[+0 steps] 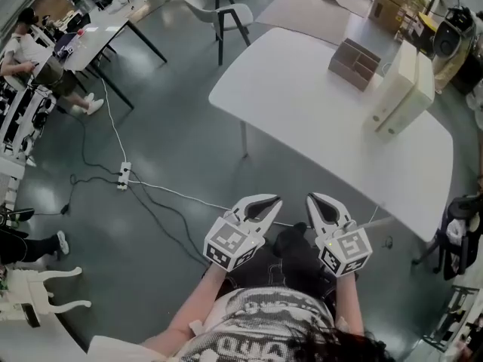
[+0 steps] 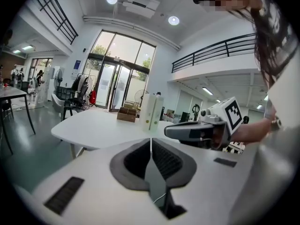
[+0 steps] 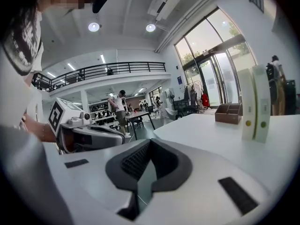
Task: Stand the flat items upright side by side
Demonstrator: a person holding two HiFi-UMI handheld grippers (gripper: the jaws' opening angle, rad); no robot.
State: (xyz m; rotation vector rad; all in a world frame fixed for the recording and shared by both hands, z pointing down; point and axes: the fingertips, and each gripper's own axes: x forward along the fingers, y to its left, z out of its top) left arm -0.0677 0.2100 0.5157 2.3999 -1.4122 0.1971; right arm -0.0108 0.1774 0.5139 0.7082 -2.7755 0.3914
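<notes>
Two white binders [image 1: 404, 93] stand upright side by side near the far right of the white table [image 1: 302, 104]. They also show in the left gripper view, binders [image 2: 152, 111], and in the right gripper view, binders [image 3: 254, 102]. My left gripper [image 1: 273, 200] and right gripper [image 1: 313, 197] are held close together in front of my body, off the near edge of the table and well short of the binders. Both have their jaws shut with nothing between them: left gripper [image 2: 150, 139], right gripper [image 3: 150, 142].
A brown wooden organizer box [image 1: 355, 62] sits on the table behind the binders. A white chair [image 1: 219, 10] stands beyond the table. A power strip [image 1: 124, 176] and cables lie on the floor to the left. A person [image 1: 30, 55] sits at another table [image 1: 98, 32] far left.
</notes>
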